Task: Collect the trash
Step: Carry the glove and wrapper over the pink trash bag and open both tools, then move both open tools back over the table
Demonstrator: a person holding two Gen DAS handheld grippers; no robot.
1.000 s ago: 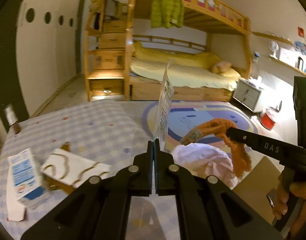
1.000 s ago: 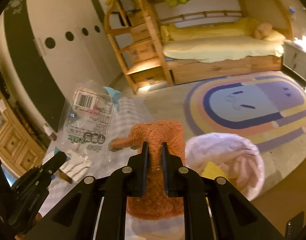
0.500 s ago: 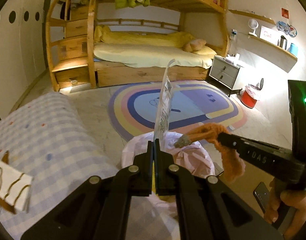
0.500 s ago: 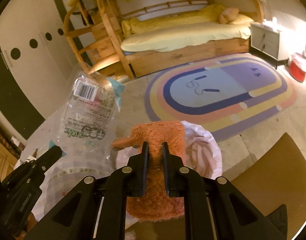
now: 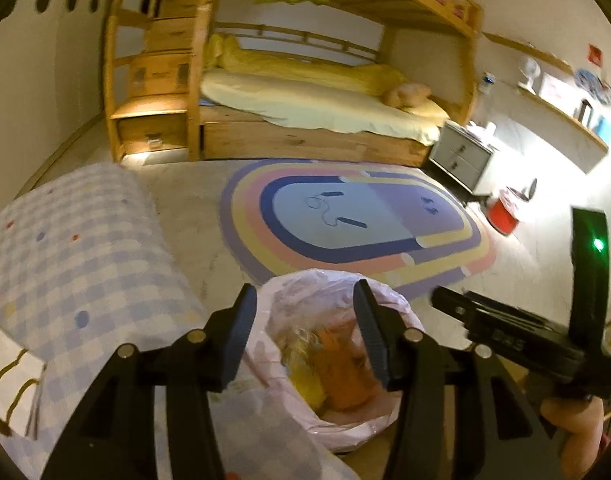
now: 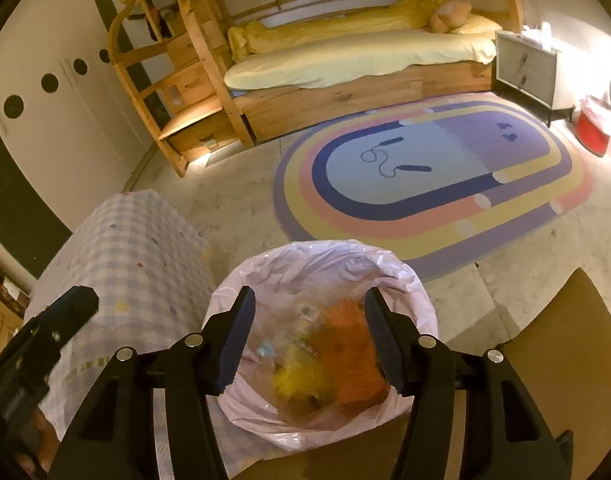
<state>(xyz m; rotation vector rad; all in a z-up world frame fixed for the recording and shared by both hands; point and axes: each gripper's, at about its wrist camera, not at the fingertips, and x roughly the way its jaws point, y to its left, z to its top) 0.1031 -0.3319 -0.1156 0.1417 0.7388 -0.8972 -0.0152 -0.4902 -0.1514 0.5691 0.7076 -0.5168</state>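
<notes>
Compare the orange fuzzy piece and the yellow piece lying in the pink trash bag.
In the right wrist view, the orange fuzzy piece is the bigger, on the right of the pink trash bag; the yellow piece is smaller, lower left of it. Orange looks shaggy; yellow is too blurred to judge. Both lie loose inside the bag, side by side.

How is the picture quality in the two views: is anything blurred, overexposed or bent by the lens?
Left wrist view: warm dim light, slight motion blur, bunk bed bowed by the fisheye lens, dark corners. Right wrist view: glare washes out the nightstand at the right edge; the orange trash in the bag looks soft and smeared.
</notes>
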